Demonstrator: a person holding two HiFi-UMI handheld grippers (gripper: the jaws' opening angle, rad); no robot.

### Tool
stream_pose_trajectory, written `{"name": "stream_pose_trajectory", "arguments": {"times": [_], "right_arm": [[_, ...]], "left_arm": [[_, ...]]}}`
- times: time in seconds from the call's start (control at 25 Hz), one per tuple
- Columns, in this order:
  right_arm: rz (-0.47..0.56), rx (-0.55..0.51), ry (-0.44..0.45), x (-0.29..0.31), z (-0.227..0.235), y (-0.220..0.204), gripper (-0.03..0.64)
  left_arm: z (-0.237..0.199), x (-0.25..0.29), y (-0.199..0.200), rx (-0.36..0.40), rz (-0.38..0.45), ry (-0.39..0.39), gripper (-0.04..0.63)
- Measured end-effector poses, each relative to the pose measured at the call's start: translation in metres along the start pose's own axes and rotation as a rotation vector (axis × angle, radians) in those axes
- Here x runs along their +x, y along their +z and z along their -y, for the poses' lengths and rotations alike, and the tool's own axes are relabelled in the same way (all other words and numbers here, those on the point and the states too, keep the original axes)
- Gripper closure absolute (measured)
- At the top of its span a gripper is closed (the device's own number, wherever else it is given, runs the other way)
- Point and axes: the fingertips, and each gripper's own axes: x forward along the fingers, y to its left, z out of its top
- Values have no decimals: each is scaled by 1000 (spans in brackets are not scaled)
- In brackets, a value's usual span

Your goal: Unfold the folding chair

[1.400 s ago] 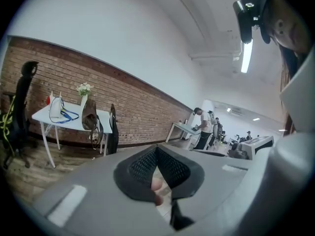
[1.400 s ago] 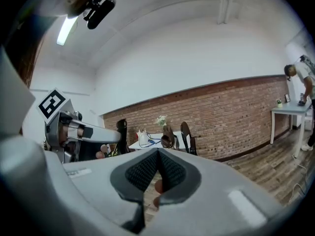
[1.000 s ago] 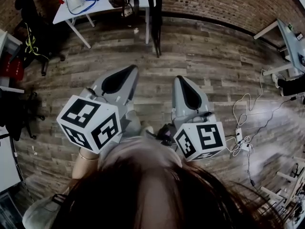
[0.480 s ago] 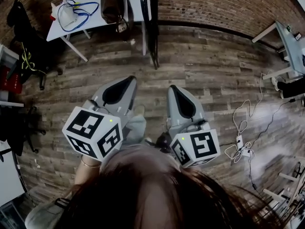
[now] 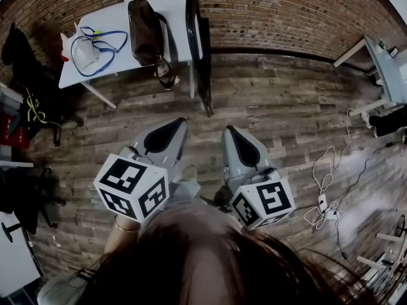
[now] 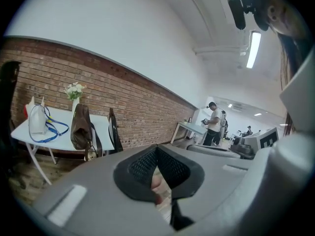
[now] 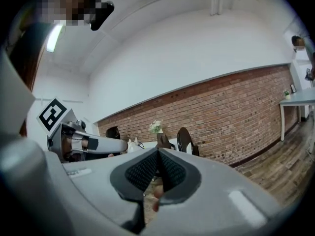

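A worn plank floor (image 5: 286, 100) runs up to a brick wall (image 5: 286, 11), and against that wall stands a white table (image 5: 175, 2) carrying a brown bag (image 5: 145, 30), a loop of blue cable (image 5: 95, 43) and a small vase of flowers (image 6: 74, 90). The folding chair (image 5: 200, 56) is at the table's right-hand end, dark and thin, seen edge-on from the head view and standing upright with its feet on the floor; whether it leans on the table or only stands just beside it I cannot tell. It looks fully folded, so by my reading nothing of the job is done yet: the chair has to be reached, taken hold of and its seat swung down away from the back (all of that is left). Bare floor lies between it and both grippers, which are held low in front of the person and point roughly toward it. The left gripper (image 5: 181, 122) has its jaws pressed together, the black mesh pads meeting in a line, with nothing caught between them and nothing touching them. The right gripper (image 5: 229, 131) is the same, closed tight and empty, well apart from the chair.
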Motion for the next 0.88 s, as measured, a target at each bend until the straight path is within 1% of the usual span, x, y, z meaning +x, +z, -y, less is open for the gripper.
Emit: {"name": "stream_pose_trajectory", "arguments": {"times": [0.24, 0.52, 0.72, 0.88], "right_arm": [[-10, -4, -12, 40, 7, 6, 621], [-22, 6, -13, 67, 18, 9, 621], [-30, 7, -4, 83, 39, 11, 621], [-35, 11, 13, 104, 61, 16, 620]], "left_arm": [[-32, 21, 12, -4, -13, -13, 598], [-51, 39, 18, -2, -32, -19, 597], [-61, 62, 21, -15, -42, -15, 597], [-71, 91, 32, -15, -45, 9, 597]]}}
